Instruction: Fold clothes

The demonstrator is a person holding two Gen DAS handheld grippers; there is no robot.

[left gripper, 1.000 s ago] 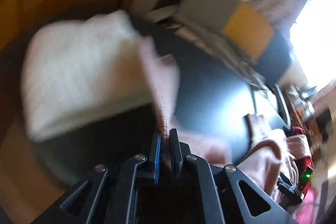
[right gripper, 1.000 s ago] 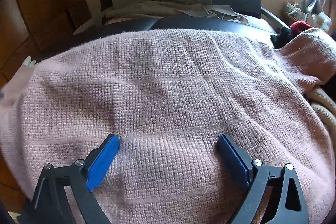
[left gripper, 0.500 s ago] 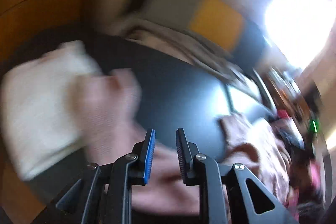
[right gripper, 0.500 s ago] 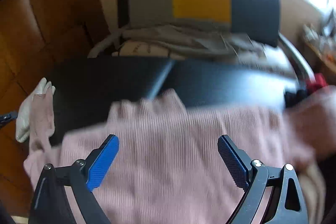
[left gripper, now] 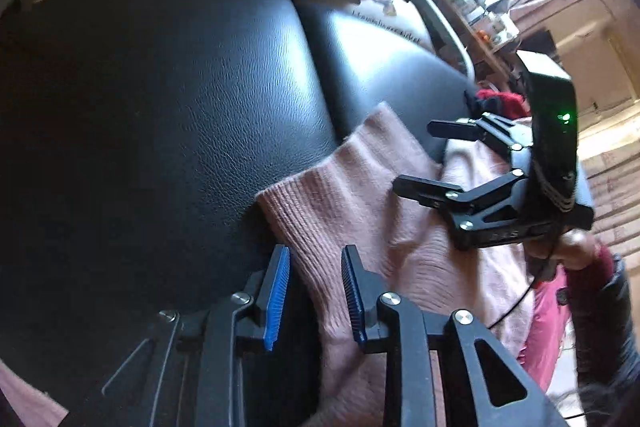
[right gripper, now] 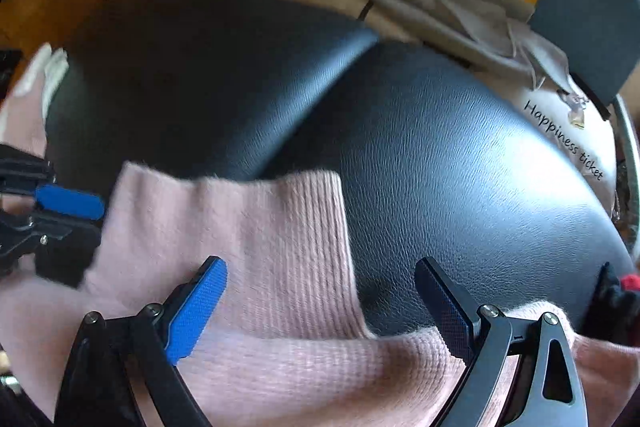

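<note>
Hovering over pink sweater (right gripper: pixel 280 247) bunched at near edge of black cushion (left gripper: pixel 160 107), left gripper (left gripper: pixel 316 291) just part-opened astride cuff, right gripper (right gripper: pixel 320 307) wide, empty; cuff may slide off, unpinned.

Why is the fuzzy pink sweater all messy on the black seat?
The pink knitted sweater lies bunched and askew on the black leather cushion, one ribbed end flopped across the rest and part trailing off the near edge. It is not folded flat yet. Both the left gripper and right gripper are open above it.
</note>
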